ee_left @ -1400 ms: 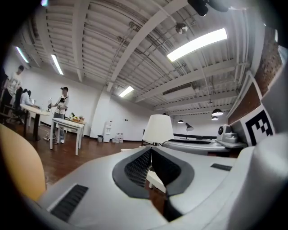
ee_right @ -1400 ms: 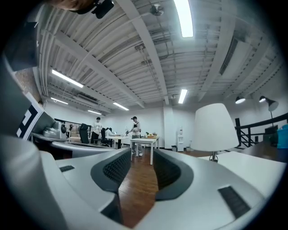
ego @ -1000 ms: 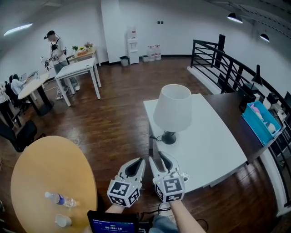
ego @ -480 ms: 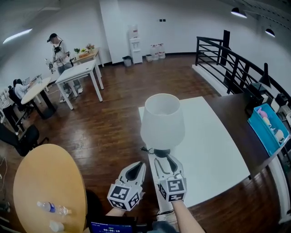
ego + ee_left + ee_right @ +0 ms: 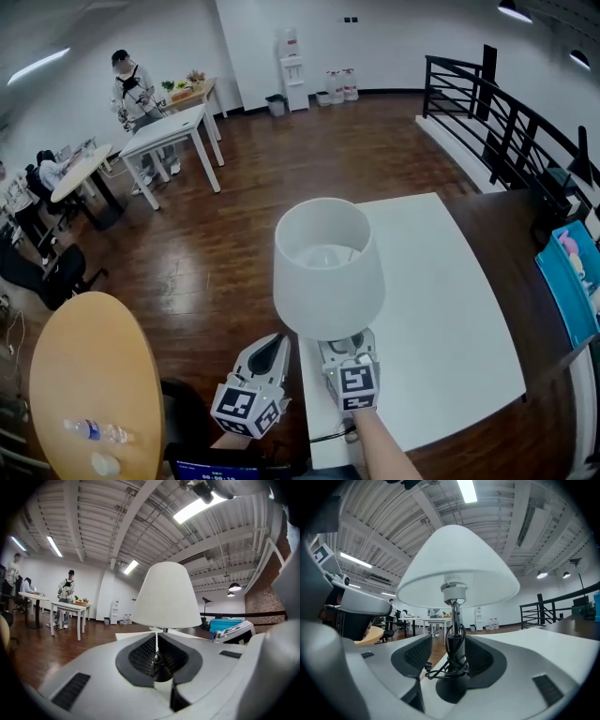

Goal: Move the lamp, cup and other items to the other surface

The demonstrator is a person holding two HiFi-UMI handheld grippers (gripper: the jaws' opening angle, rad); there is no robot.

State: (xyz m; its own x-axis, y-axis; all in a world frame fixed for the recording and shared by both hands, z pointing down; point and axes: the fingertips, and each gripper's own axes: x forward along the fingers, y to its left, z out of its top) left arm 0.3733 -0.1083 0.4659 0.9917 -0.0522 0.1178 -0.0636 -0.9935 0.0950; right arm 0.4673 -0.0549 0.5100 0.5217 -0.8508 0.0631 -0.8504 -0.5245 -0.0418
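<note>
At the left edge of the white surface [image 5: 441, 300], toward its near corner, the lamp [image 5: 328, 267] stands upright on its dark base [image 5: 451, 691]. Its white shade hides the stem and base in the head view.

Right tool [image 5: 453, 644]: reaches in over the near part of the white surface, pointing forward and about level, marker cube uppermost. The right forearm [image 5: 380, 450] runs straight up from the bottom of the head view behind it. The jaws stand one on each side of the lamp stem, just above the base, where a black cord [image 5: 449, 665] is wound round the stem. The jaws have just been opening. A gap shows between the left jaw and the stem. The right jaw lies close to the stem, and contact there cannot be confirmed. No grip on the lamp is seen.

Left tool [image 5: 272, 349]: held just beside the right tool, off the left edge of the white surface and over the wooden floor. It is aimed forward, angled slightly toward the lamp. Its jaws are closed together with nothing between them. The hand behind it is mostly hidden under the marker cube.

On the round wooden surface [image 5: 89, 375], at the lower left and well apart from the lamp, lie a bottle [image 5: 94, 431] and a cup [image 5: 105, 463].
</note>
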